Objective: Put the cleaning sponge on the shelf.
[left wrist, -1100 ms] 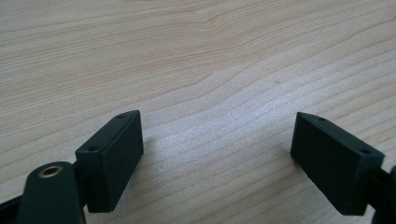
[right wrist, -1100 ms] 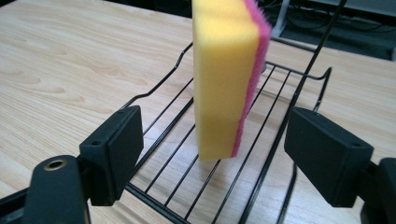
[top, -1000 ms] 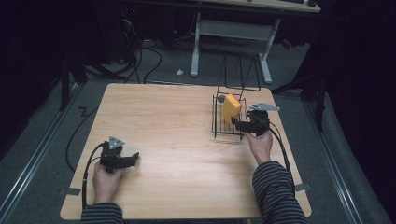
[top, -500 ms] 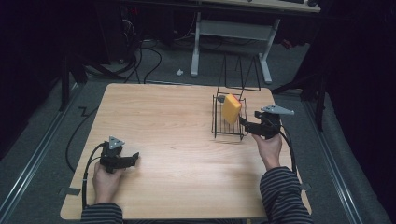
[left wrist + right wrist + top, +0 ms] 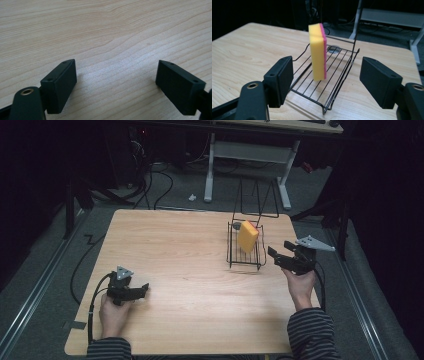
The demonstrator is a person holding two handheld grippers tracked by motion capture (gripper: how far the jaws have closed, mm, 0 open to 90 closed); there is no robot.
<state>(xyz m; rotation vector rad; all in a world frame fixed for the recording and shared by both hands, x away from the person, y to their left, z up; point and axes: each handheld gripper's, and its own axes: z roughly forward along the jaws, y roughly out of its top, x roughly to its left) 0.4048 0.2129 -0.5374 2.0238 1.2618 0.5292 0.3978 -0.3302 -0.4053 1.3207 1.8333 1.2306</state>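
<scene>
A yellow sponge with a pink back (image 5: 247, 236) (image 5: 318, 51) stands on edge in a black wire rack (image 5: 246, 255) (image 5: 332, 86) at the table's right side. My right gripper (image 5: 278, 256) (image 5: 325, 82) is open just right of the rack, apart from the sponge, its jaws having just been closing a little with nothing between them. My left gripper (image 5: 142, 291) (image 5: 116, 85) rests open on the bare wood near the front left, empty.
The wooden table (image 5: 175, 260) has free room across its middle and left. A tall wire upright (image 5: 256, 197) rises at the rack's far end. Cables (image 5: 160, 180) and a white desk frame (image 5: 247, 152) lie on the dark floor beyond.
My right gripper has drawn back to the right, away from the sponge, which stays standing in the rack. The left hand has not moved.
</scene>
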